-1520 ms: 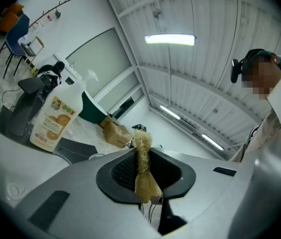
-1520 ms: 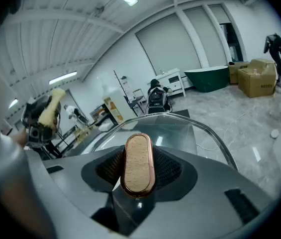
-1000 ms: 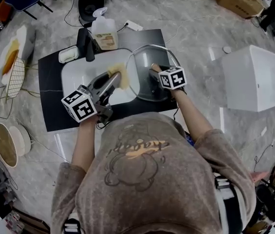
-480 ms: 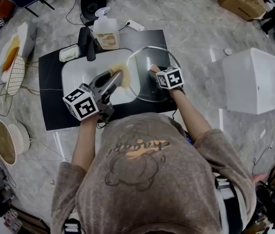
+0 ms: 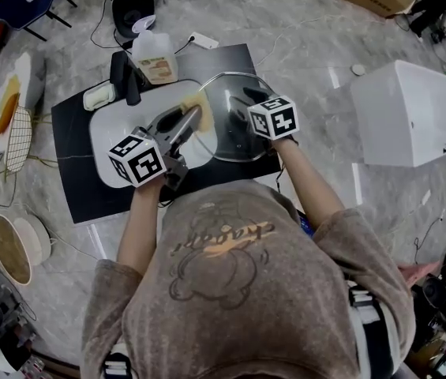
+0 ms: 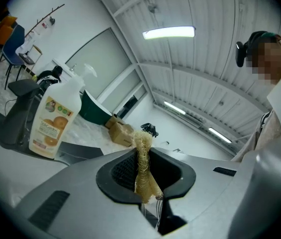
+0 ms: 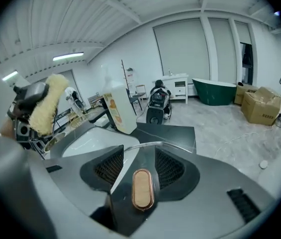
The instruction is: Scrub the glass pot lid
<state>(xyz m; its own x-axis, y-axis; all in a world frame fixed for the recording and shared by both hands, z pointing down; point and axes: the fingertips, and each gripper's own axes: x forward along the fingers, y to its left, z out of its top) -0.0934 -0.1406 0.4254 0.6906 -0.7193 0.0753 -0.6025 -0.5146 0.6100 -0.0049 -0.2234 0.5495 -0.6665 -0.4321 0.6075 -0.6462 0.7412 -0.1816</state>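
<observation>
Head view: a round glass lid (image 5: 226,133) with a metal rim stands tilted at the right edge of a smooth white basin (image 5: 108,144), which rests on a black mat (image 5: 80,180). A pale plastic soap bottle (image 5: 153,60) stands behind the basin. The left gripper (image 5: 185,123) carries a yellow sponge (image 5: 195,105) against the lid's left rim, and the right gripper (image 5: 251,101) reaches in over the lid from the right. Left gripper view: the jaws are clamped on the sponge, a coarse, fibrous strip pinched flat between the ribbed black pads. Right gripper view: the jaws are opening with the lid's oval, copper-rimmed knob (image 7: 142,189) between them. A sliver of gap shows beside it, and the curved rim runs across beyond the pads.
</observation>
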